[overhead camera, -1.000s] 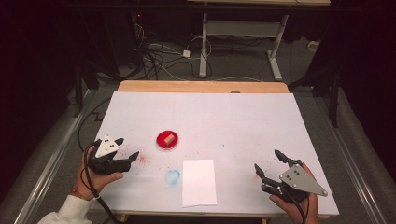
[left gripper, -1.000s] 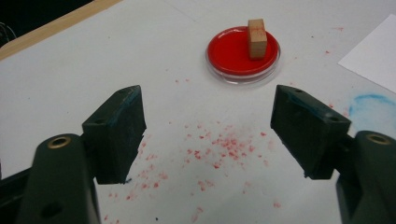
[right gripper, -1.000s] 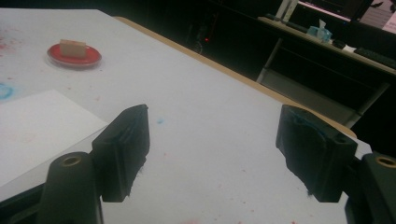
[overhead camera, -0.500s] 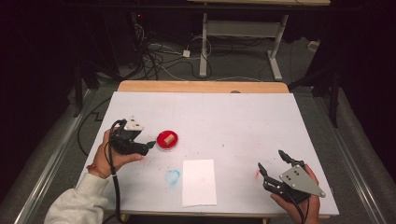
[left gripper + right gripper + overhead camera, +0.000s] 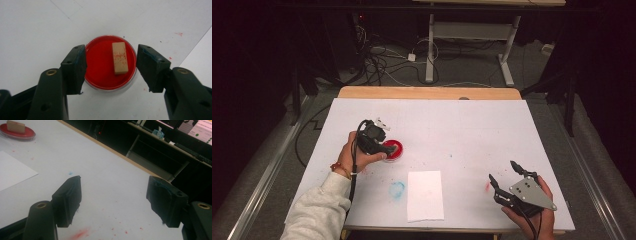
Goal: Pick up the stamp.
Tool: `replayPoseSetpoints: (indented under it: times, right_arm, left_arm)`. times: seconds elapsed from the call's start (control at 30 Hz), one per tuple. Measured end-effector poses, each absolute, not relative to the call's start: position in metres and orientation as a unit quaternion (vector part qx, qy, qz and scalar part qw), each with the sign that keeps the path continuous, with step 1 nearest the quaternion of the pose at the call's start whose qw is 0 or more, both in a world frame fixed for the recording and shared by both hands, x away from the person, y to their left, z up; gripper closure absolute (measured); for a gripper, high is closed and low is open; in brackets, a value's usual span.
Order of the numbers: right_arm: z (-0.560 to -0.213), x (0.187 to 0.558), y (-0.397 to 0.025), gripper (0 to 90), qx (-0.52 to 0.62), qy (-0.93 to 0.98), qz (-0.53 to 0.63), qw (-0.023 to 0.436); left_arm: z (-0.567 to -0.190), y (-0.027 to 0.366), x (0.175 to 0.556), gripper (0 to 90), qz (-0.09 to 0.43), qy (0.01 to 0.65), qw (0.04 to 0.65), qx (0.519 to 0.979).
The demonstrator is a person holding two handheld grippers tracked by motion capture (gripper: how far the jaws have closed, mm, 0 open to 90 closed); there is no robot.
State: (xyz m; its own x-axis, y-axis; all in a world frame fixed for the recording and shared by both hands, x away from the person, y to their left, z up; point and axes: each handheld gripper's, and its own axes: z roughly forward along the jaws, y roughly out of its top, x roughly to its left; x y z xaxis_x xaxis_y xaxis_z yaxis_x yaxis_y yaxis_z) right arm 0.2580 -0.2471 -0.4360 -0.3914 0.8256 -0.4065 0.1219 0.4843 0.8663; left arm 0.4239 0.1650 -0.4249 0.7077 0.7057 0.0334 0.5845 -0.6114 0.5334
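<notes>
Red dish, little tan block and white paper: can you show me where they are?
red dish [image 5: 98, 71]: left gripper view, its red floor.
tan block [image 5: 119, 58]: left gripper view, its top face.
white paper [image 5: 425, 196]: high view, sheet's middle.

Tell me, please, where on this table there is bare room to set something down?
The far half of the table beyond the red dish is bare, as is the stretch between paper sheet and right gripper. Around the left gripper it's crowded.

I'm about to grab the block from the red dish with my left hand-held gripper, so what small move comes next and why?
Probably lower the left hand-held gripper and narrow it around the block. Its jaws stand open, straddling the whole red dish, and the block lies right of centre between them, so shutting now would likely pinch the dish rim rather than the block.
</notes>
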Motion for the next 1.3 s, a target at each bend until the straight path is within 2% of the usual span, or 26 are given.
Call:
replayPoseSetpoints:
  times: [0.47, 0.57, 1.3]
  right_arm:
    - [-0.436, 0.258, -0.247, 29.1, 0.318, 0.737, 0.384, 0.457]
    - [-0.436, 0.258, -0.247, 29.3, 0.315, 0.737, 0.384, 0.458]
    - [-0.434, 0.263, -0.245, 28.5, 0.306, 0.742, 0.383, 0.458]
  left_arm:
    - [-0.446, 0.151, 0.439, 60.8, 0.103, 0.363, 0.216, 0.901]
    - [-0.449, 0.150, 0.442, 72.6, 0.102, 0.359, 0.218, 0.902]
    - [-0.438, 0.166, 0.435, 73.6, 0.100, 0.358, 0.251, 0.894]
